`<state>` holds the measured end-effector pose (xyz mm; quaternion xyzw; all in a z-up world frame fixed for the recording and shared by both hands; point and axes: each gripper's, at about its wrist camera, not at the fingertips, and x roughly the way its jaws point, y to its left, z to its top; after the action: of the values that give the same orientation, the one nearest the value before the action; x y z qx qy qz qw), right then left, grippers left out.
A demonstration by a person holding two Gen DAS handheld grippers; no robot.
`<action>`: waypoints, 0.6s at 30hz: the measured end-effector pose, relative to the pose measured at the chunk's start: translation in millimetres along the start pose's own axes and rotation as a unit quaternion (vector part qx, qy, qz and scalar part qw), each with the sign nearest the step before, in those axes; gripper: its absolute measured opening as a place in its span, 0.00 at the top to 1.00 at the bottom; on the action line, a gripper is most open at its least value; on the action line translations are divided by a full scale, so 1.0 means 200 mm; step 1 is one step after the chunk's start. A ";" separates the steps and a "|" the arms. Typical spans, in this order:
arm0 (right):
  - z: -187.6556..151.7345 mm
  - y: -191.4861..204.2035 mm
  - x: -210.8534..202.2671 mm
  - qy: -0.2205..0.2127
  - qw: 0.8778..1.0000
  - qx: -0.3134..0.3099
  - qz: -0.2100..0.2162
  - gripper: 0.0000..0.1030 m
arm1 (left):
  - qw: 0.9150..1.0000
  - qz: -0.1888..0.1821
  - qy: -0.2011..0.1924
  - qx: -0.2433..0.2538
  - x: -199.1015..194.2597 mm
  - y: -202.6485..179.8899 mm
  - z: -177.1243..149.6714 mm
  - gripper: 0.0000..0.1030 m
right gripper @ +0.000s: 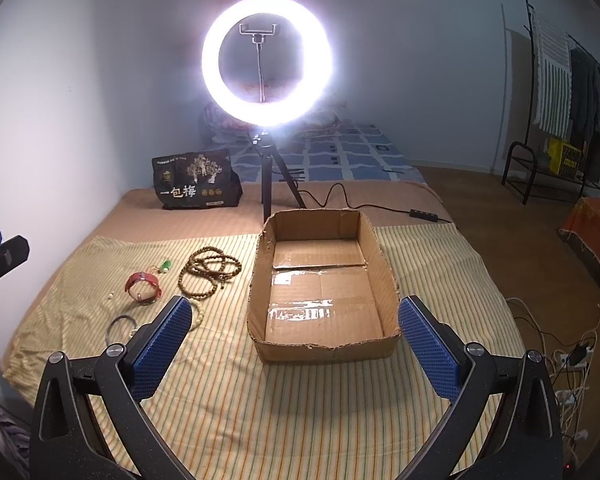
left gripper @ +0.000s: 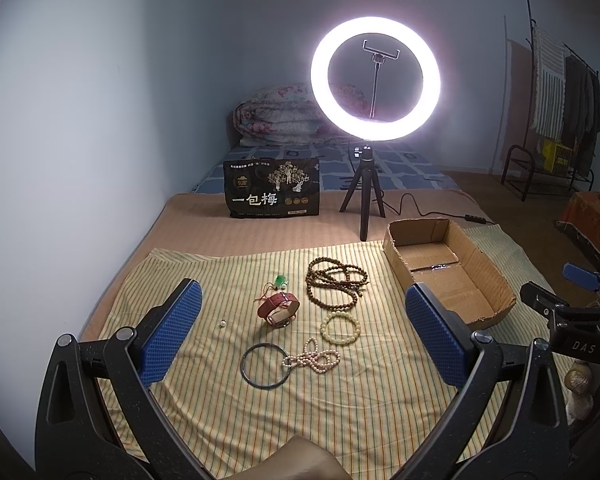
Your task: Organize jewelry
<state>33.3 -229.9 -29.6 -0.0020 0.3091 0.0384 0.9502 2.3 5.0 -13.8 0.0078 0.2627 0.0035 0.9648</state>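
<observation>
On a striped cloth [left gripper: 340, 412] lie a long brown bead strand [left gripper: 336, 282], a red-strapped watch [left gripper: 279, 309], a small green charm [left gripper: 281, 280], a pale bead bracelet [left gripper: 340, 328], a pearl strand [left gripper: 314, 358], a dark bangle [left gripper: 265, 366] and a loose pearl [left gripper: 222, 323]. An open cardboard box [right gripper: 324, 284] stands to their right, with nothing inside. My left gripper [left gripper: 300, 332] hovers open above the jewelry, holding nothing. My right gripper [right gripper: 296, 344] is open in front of the box. In the right wrist view I see the brown beads [right gripper: 208, 274] and the watch [right gripper: 143, 286].
A lit ring light [left gripper: 374, 84] on a tripod [left gripper: 363, 200] stands behind the cloth, its cable [left gripper: 420, 206] trailing right. A black snack bag [left gripper: 272, 188] stands left of it. A wall runs along the left. Folded bedding [left gripper: 284, 116] lies behind; a clothes rack [left gripper: 560, 120] is at far right.
</observation>
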 end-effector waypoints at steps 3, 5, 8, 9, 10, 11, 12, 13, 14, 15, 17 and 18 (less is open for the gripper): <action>0.00 0.01 0.00 0.002 1.000 -0.001 0.002 0.01 | 1.000 0.004 0.005 -0.002 0.01 0.01 -0.01 0.00; 0.00 0.01 0.01 0.003 1.000 -0.002 0.003 0.01 | 1.000 0.006 0.009 -0.004 0.01 0.03 0.00 0.00; 0.00 0.03 0.02 0.007 1.000 -0.004 0.005 0.01 | 1.000 0.012 0.017 -0.009 0.02 0.05 0.00 0.00; 0.00 0.03 0.02 0.009 1.000 -0.005 0.005 0.01 | 1.000 0.014 0.020 -0.013 0.03 0.07 0.00 0.00; 0.00 0.03 0.03 0.011 1.000 -0.006 0.006 0.01 | 0.999 0.015 0.023 -0.016 0.03 0.08 -0.01 0.00; 0.00 0.04 0.03 0.013 1.000 -0.006 0.007 0.01 | 0.999 0.016 0.026 -0.019 0.04 0.09 -0.01 0.00; 0.00 0.04 0.04 0.016 1.000 -0.007 0.009 0.01 | 0.999 0.018 0.030 -0.022 0.04 0.10 -0.01 0.00; 0.00 0.05 0.04 0.018 1.000 -0.008 0.012 0.01 | 0.999 0.018 0.034 -0.026 0.06 0.12 0.00 0.00; 0.00 0.05 0.05 0.021 1.000 -0.008 0.015 0.01 | 0.999 0.021 0.037 -0.029 0.07 0.14 -0.01 0.00; 0.00 0.06 0.06 0.024 1.000 -0.010 0.017 0.01 | 0.998 0.024 0.041 -0.031 0.09 0.16 0.00 0.00; 0.01 0.07 0.08 0.029 0.999 -0.014 0.021 0.01 | 0.998 0.027 0.051 -0.035 0.11 0.19 -0.01 0.00; 0.01 0.09 0.09 0.031 0.999 -0.018 0.024 0.01 | 0.997 0.028 0.056 -0.036 0.13 0.21 -0.01 0.00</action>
<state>46.9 -211.6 -38.4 -0.0133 0.3380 0.0664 0.9387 23.3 46.7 -27.6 -0.0199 0.3155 0.0404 0.9479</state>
